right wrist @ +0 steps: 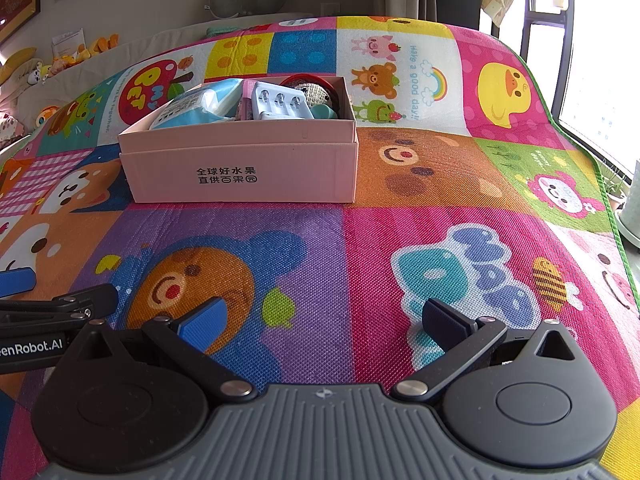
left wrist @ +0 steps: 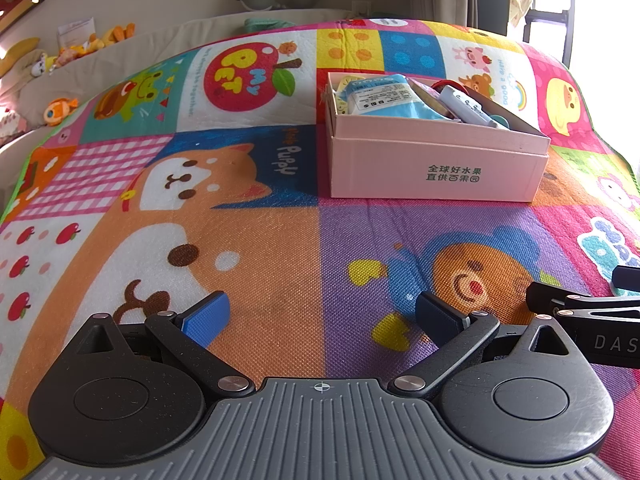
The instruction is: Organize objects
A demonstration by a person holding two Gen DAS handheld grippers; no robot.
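Right wrist view shows a white charger standing inside the pink box on the cartoon mat; the left wrist view shows only its side. Left gripper and right gripper hover near the mat, fingers spread, holding nothing.

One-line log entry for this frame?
left gripper: open, empty | right gripper: open, empty | pink box: on mat, filled | nothing loose on mat

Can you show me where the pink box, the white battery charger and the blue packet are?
Pink cardboard box (right wrist: 240, 172): right wrist view, front wall.
White plastic battery charger (right wrist: 280, 104): right wrist view, slotted top face.
Light blue plastic packet (left wrist: 380, 96): left wrist view, printed label.
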